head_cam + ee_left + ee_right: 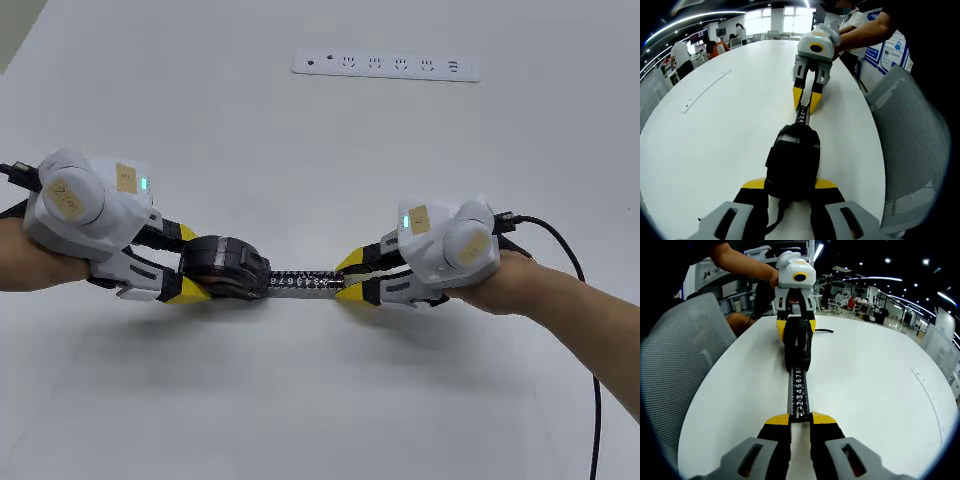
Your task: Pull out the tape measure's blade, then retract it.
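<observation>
A black tape measure case (225,266) sits just above the white table, with my left gripper (192,262) shut on it; the case (792,161) stands between the yellow-tipped jaws in the left gripper view. A short length of black blade (305,281) with white numbers runs from the case to my right gripper (349,277), which is shut on the blade's end. In the right gripper view the blade (798,392) stretches from the pinched tip (799,416) to the case (798,345). The right gripper (806,97) faces the left one across the blade.
A white power strip (386,65) lies at the far side of the table (320,400). A black cable (580,290) trails from the right gripper. A grey mesh chair (912,150) stands beside the table edge. People stand in the room's background.
</observation>
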A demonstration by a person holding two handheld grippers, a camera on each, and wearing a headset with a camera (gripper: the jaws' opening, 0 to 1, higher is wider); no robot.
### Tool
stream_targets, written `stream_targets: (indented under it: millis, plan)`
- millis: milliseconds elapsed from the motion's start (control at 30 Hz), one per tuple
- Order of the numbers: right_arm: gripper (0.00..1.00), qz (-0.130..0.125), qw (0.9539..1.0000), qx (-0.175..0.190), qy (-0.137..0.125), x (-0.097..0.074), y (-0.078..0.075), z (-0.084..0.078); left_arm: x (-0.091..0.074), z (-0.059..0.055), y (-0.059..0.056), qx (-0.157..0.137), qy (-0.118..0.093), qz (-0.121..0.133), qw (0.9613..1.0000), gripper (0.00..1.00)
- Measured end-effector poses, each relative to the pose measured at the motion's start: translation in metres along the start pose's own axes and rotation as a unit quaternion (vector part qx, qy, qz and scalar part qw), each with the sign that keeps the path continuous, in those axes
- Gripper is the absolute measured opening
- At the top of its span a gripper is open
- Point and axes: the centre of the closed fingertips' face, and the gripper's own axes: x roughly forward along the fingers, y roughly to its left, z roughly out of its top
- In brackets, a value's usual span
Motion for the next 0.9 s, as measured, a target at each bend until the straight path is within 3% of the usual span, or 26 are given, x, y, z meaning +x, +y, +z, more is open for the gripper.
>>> stream_targets:
  millis: [900]
  plan:
    - [0.12, -0.004, 0.9998, 0.008, 0.016, -0.031, 0.000, -0.025, 0.000, 0.000, -0.001, -0.004, 0.002, -0.003, 1.0000, 0.29]
